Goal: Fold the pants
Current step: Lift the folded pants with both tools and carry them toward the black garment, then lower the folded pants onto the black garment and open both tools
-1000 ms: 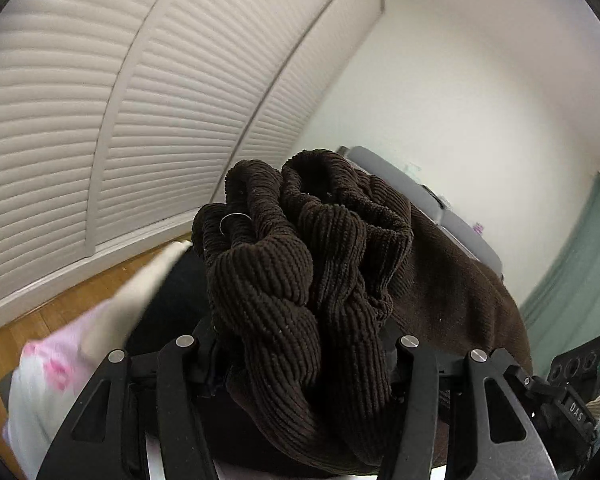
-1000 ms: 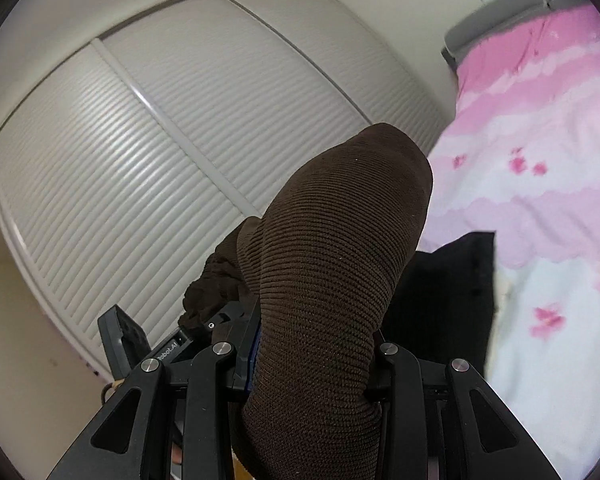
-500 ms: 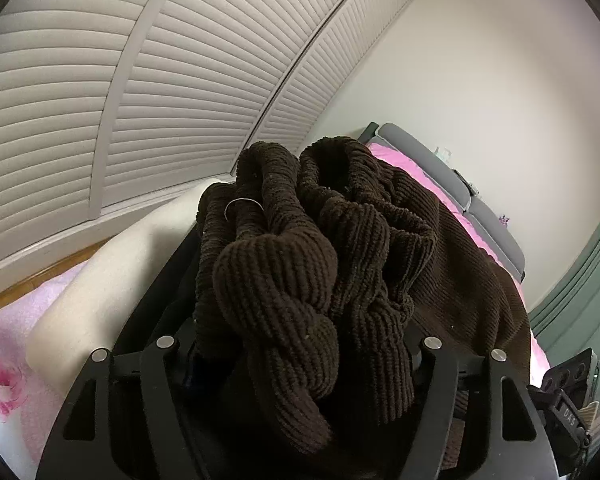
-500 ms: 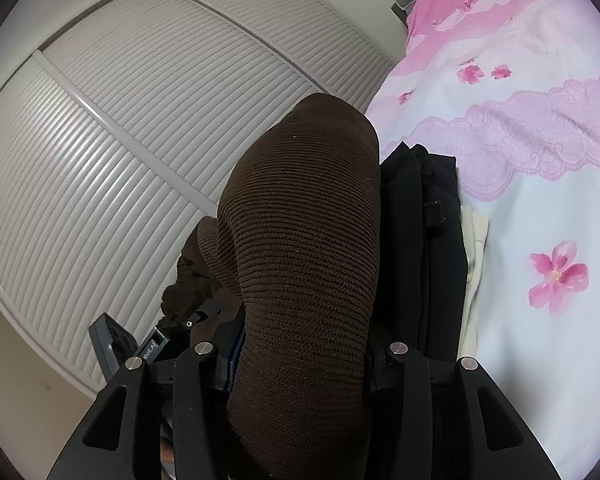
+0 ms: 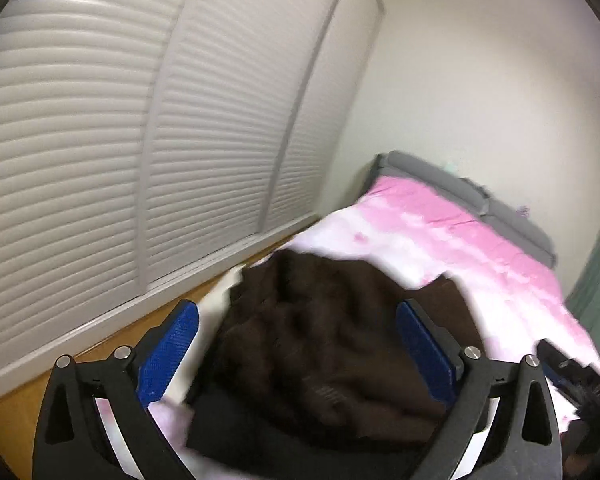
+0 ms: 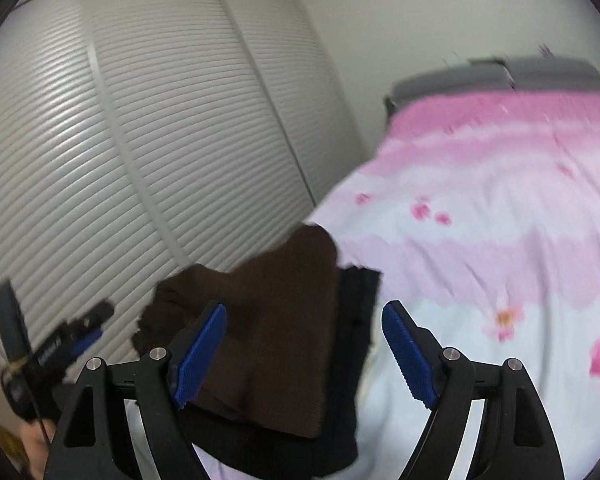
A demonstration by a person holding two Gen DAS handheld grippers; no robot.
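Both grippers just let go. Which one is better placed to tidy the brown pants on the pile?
Probably left: the open left gripper frames the rumpled brown corduroy pants. The open right gripper sits toward their flatter edge.

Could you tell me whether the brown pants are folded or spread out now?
Folded: the brown pants lie bunched in a compact stack on a black garment, on the bed.

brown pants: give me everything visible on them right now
The brown pants are dark brown ribbed knit, like corduroy, lying bunched and roughly folded near the edge of the pink floral bedspread. They rest on a black garment that shows along their right side and beneath them. Both the left gripper and the right gripper are open above them, blue pads apart, gripping nothing. Motion blur hides finer detail.
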